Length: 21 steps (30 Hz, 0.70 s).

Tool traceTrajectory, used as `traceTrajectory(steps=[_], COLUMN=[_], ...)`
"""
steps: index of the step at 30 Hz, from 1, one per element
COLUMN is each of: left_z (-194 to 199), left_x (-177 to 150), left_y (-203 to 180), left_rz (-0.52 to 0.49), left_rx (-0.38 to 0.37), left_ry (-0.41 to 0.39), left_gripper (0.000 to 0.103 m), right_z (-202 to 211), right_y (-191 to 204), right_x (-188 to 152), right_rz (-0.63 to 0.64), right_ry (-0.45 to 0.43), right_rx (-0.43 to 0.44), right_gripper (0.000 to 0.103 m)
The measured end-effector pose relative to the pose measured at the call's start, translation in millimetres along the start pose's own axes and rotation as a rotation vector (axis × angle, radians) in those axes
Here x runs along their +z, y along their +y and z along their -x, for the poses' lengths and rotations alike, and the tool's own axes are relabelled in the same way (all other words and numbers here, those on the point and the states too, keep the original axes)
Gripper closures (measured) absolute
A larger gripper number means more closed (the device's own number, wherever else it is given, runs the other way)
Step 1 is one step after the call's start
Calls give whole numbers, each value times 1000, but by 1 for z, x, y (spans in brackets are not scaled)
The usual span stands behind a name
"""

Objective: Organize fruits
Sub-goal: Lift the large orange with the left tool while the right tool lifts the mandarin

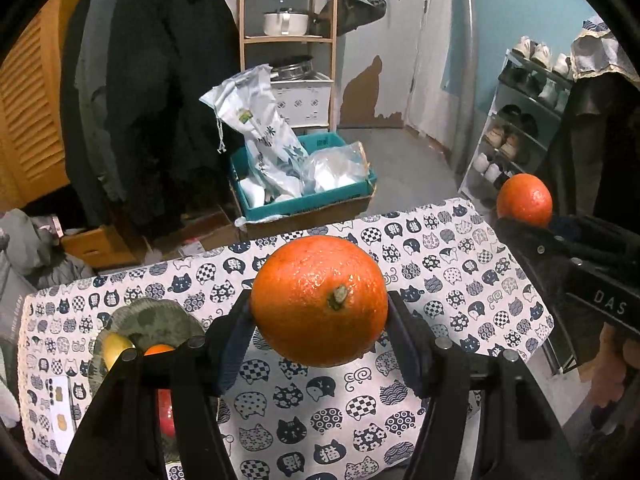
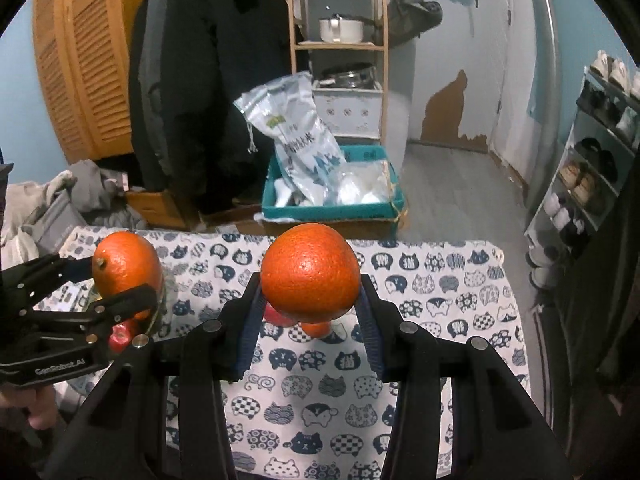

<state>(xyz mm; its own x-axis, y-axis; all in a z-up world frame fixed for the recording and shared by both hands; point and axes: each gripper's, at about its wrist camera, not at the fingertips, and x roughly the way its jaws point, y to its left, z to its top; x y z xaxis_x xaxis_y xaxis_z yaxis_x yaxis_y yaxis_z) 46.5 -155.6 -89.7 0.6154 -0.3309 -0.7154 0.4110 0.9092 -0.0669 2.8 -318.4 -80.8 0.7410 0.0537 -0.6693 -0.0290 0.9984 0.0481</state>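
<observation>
Above cat-print tablecloth (image 1: 360, 420), left gripper (image 1: 320, 304) and right gripper (image 2: 310, 280) each clamp one round orange fruit (image 1: 320, 300) (image 2: 310, 272), partly hiding a bowl (image 1: 160, 316).

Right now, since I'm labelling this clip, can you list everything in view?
Oranges: two, one in each gripper, left, right.
Bowl: one, grey-green, table's left side, holding fruit.
Yellow fruit: one, in the bowl.
Tablecloth: white with navy cats, over the table.
Crate: teal, on the floor, holding bags.
Wooden shelf: with a white pot.
Shoe rack: right wall.
Dark coats: hanging at left.
Left gripper: black, shut on its orange.
Right gripper: black, shut on its orange.
</observation>
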Motion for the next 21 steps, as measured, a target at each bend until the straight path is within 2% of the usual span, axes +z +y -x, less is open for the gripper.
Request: traceTrajectory(steps=[9, 21], left_z=[19, 39], left_x=[4, 5], left_y=[9, 37], left_rz=[5, 42], left_rx=[5, 39], left_ry=[-37, -77], left_gripper=[38, 38], right_z=[16, 15], right_y=[12, 39], right_x=[10, 21], right_rz=[20, 50], right_ry=[-39, -55], right_rx=[27, 61], right_gripper=[59, 59])
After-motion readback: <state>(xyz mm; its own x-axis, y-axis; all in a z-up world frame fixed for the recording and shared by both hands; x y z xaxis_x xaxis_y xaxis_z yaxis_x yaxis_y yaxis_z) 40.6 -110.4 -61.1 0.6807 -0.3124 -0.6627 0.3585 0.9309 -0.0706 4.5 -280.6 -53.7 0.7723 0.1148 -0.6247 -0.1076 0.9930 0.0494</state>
